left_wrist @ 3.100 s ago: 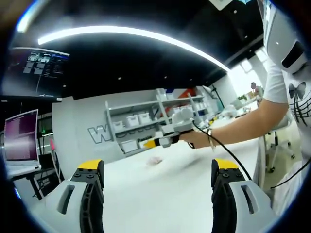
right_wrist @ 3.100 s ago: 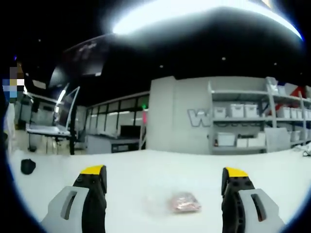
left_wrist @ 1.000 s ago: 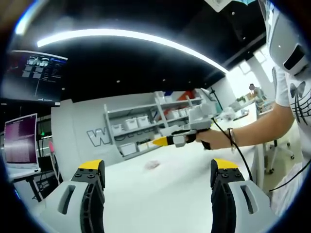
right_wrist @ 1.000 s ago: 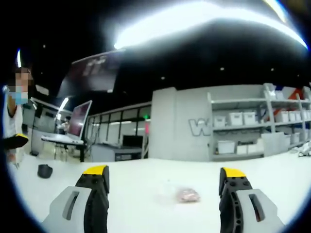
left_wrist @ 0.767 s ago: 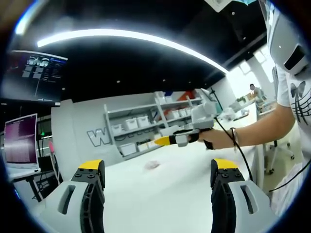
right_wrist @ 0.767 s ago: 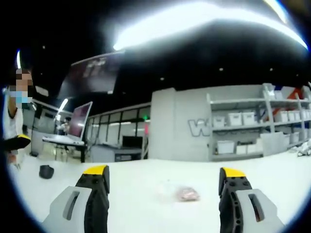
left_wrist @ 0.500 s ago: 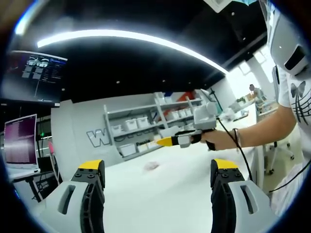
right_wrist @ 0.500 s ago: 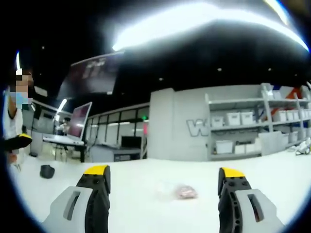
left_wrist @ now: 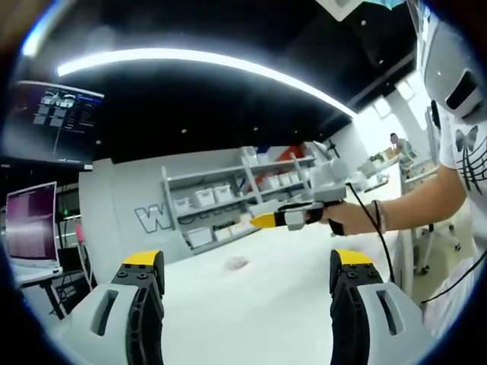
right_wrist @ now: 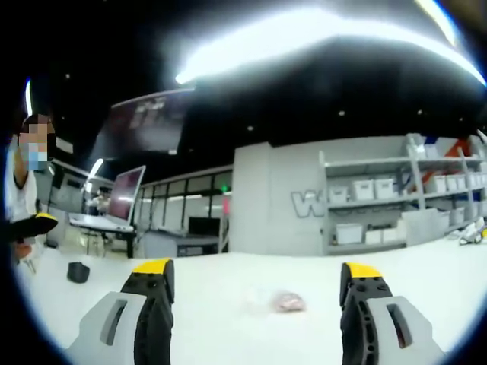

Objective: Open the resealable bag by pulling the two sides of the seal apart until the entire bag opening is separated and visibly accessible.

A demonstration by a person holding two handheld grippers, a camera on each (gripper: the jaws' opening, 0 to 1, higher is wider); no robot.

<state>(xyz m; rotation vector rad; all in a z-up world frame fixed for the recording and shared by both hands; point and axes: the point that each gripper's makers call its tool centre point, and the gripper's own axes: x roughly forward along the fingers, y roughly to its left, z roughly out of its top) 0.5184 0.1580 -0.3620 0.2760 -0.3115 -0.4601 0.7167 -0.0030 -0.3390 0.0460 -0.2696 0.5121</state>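
Two claws, both with jaws spread wide and nothing held, hover above the white table [right_wrist: 426,281]. The bag [right_wrist: 283,302] lies flat on the table, out ahead of the right claw [right_wrist: 255,289] and roughly between its two jaws in the right claw view, a touch right of centre; clear plastic with a pinkish clump inside. Which end carries the seal is too blurred to tell, and the long axis can't be read for sure, though the pale film seems to spread to the left of the pink contents. In the left claw view the same bag [left_wrist: 236,263] sits well ahead of the left claw [left_wrist: 247,274], nearer the middle of the table than any edge. The right claw [left_wrist: 262,220] also comes into that view from the right, held by the person's hand [left_wrist: 344,219], pointing left and above the bag, not touching it. Judging by this, the right claw looks nearer to the bag, so it likely reaches first; both need to drop and come forward. Bare table lies all round the bag, so there is open room to approach from either side. A small dark thing [right_wrist: 78,271] sits far off toward the left table edge, well apart from the bag. Shelves with bins [right_wrist: 365,209] stand beyond the far edge, no obstruction. Bag not yet opened, seal untouched.
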